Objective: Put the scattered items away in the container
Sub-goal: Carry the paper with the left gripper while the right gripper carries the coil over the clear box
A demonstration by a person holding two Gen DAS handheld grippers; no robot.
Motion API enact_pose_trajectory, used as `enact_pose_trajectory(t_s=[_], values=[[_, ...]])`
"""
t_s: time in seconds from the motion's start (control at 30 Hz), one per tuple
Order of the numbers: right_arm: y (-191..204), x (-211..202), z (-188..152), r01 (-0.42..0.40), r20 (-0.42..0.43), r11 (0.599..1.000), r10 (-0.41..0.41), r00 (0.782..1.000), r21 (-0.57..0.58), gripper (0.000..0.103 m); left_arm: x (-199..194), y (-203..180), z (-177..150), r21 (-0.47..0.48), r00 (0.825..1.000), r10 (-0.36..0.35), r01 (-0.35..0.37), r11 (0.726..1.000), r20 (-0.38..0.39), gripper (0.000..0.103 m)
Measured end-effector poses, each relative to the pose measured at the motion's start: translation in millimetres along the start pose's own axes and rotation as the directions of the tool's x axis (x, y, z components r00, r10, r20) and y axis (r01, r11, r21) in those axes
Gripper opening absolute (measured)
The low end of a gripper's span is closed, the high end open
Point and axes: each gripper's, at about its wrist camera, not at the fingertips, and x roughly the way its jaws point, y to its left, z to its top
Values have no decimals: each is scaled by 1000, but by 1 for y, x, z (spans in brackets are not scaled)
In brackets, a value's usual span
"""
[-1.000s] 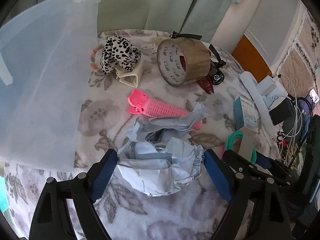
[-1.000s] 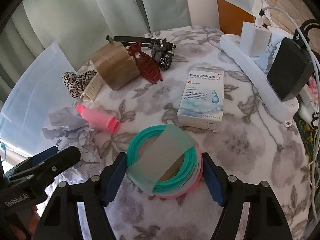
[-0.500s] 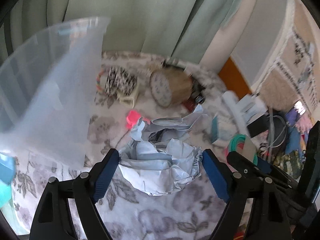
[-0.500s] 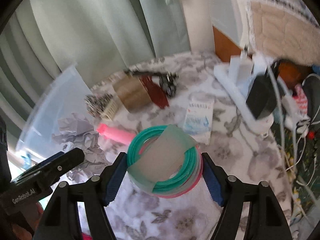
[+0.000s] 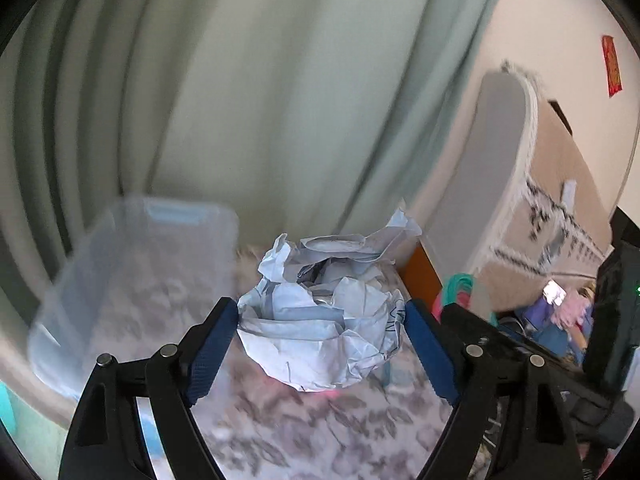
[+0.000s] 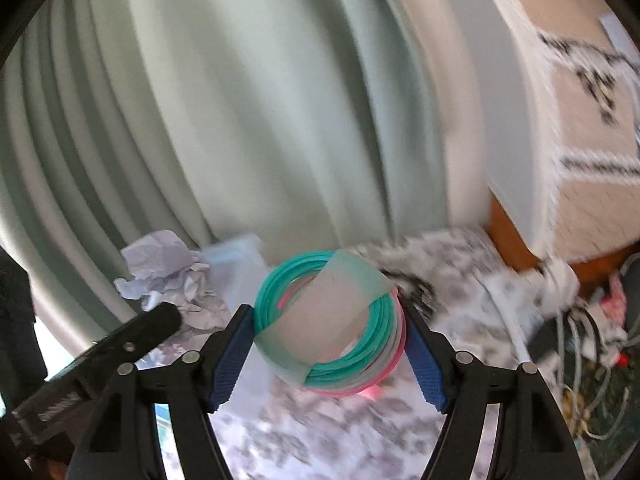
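Left wrist view: we have lifted both loads off the bench since a second ago. Our left gripper (image 5: pixel 320 334) fingers clamp the paper ball (image 5: pixel 324 320), now right of the bin (image 5: pixel 132 264); our right gripper (image 6: pixel 330 338) fingers clamp the rings (image 6: pixel 332 320). Dropping comes next.

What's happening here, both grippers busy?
A person is tidying with a gripper in each hand. The left gripper has its jaws clamped on a crumpled paper ball; the right gripper grips a bundle of teal and pink rings. Both loads are held up off the floral cloth. The clear plastic bin waits at the left; neither item is in it yet.
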Motion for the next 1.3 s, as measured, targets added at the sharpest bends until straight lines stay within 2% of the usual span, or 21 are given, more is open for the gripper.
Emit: enact_pose_trajectory(t_s=[0.13,0.3,0.67,0.93,1.3], values=[[37,4,20,-42,13,997,43,999,-61,76,-22,33,13,-81,997,26,-20,997,68,86],[79,8,24,-102,19,986,105,994,-132,76,-36,78,11,-169,992,102,-88,982,75,86],[144,51,-2,-199,-114,956,178,977,-214,76,-37,140,-12,-294,985,170,-151,944,39,86],[164,73,-10,-213,-182,943,170,969,-254,76,-19,162,-20,-335,985,173,-159,928,10,86],[154,105,-20,-205,-249,945,141,958,-253,76,14,180,-30,-357,986,163,-167,919,-42,86]])
